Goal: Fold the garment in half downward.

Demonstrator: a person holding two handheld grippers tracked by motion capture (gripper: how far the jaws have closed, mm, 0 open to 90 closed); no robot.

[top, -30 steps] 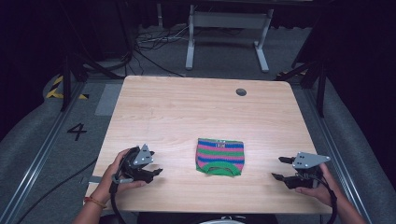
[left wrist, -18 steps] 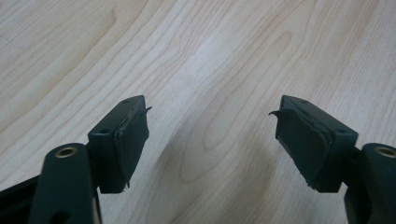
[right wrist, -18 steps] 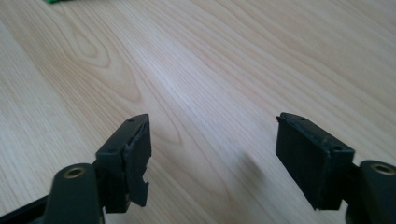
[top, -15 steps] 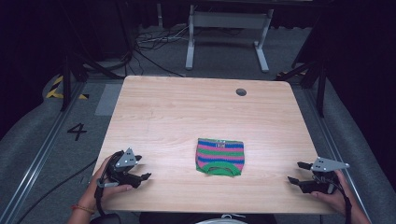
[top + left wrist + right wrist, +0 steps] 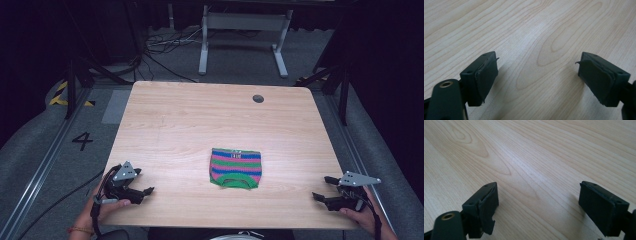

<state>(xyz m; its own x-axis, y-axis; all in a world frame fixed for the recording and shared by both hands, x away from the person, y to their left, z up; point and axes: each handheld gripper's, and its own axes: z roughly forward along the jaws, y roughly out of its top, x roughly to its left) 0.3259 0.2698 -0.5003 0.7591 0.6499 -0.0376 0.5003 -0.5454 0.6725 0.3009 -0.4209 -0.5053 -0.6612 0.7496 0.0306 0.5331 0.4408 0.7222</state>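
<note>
Folded striped knit garment point(image 5: 235, 168) lay near the table's point(image 5: 200, 115) front edge, between my left gripper point(image 5: 142, 192) and right gripper point(image 5: 324, 188); both had just been opening, jaws apart, empty. I judged it light, soft, limp; best pinched at corners.

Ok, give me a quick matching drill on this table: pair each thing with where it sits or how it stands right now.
Things:
1. left hand-held gripper
2. right hand-held gripper
3. striped folded cloth
4. round dark hole

Places or states:
A. in the tabletop near the far edge, right of the middle
B. at the near right corner of the table, jaws open with nothing between them
C. lying flat near the middle of the near half
D. at the near left corner, jaws open over bare wood

Pairs: 1-D, 2-B, 3-C, 4-A
</note>
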